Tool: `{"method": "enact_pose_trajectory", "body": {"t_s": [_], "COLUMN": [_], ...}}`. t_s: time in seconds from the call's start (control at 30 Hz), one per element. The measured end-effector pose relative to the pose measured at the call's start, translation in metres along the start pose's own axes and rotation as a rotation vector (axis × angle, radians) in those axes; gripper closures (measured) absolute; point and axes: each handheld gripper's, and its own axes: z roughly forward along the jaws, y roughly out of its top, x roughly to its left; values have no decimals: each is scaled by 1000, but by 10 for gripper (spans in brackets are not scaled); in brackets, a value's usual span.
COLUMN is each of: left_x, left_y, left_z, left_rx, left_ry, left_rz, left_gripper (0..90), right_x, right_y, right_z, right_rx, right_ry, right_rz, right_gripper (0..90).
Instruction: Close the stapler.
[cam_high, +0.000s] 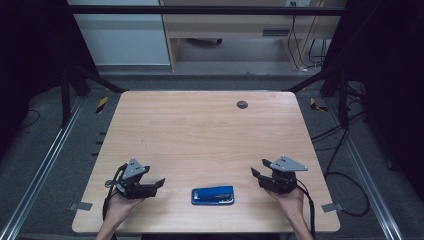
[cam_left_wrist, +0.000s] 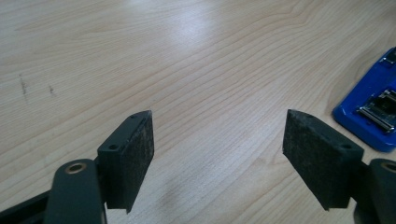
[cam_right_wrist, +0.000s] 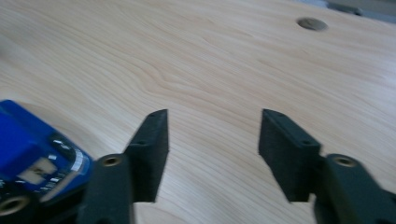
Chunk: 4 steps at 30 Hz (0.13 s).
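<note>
We've got a blue stapler (cam_high: 213, 195) lying flat on the wooden surface (cam_high: 200, 130), near the front edge, approx. midway btwn our two hands. Left claw (cam_high: 159, 183) sits just left of it, jaws spread w/ nothing btwn them, bare wood in the gap; stapler shows at the right edge of the left gripper view. Right claw (cam_high: 258, 168) sits to the stapler's right, jaws also spread & empty. Neither touches it.

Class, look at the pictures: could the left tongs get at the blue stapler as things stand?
Probably yes. The left tongs stand open beside the blue stapler, with bare table between them and nothing in the way.
</note>
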Motion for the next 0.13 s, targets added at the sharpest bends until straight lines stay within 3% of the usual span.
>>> {"method": "enact_pose_trajectory", "body": {"t_s": [0.13], "left_x": [4], "left_y": [-1], "left_z": [1], "left_rx": [4], "left_ry": [9], "left_rz": [-16], "left_gripper": [236], "right_x": [-10], "right_y": [-8], "right_z": [-1], "right_rx": [8], "right_ry": [-53], "right_rz": [20], "right_gripper": [279]}}
